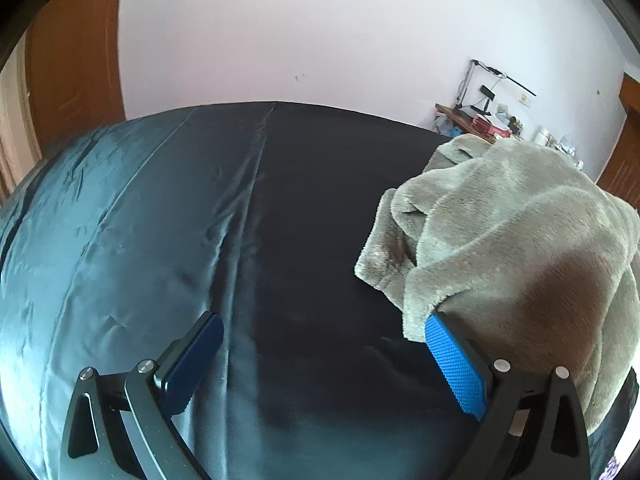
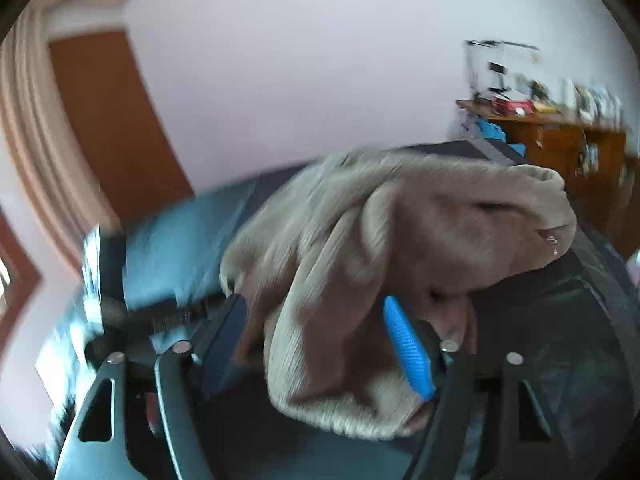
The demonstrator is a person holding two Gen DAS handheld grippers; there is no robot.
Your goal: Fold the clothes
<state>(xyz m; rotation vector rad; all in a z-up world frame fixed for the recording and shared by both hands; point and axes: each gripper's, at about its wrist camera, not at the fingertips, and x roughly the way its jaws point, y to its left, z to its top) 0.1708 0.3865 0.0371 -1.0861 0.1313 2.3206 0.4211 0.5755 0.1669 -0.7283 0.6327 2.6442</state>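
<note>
A grey-beige fleece garment (image 1: 516, 224) lies bunched on the dark satin bed sheet (image 1: 200, 220), at the right of the left wrist view. My left gripper (image 1: 320, 356) is open and empty; the garment's hem drapes against the outer side of its right finger (image 1: 456, 368). In the blurred right wrist view the same garment (image 2: 392, 232) is heaped in front, and a fold hangs between the fingers of my right gripper (image 2: 320, 344), which stands open around it, not closed.
A wooden desk (image 2: 552, 136) with clutter stands at the far right by the white wall. A brown wooden door (image 2: 116, 124) and a curtain (image 2: 28, 128) are at the left. The left gripper's body (image 2: 104, 312) shows at the left of the right wrist view.
</note>
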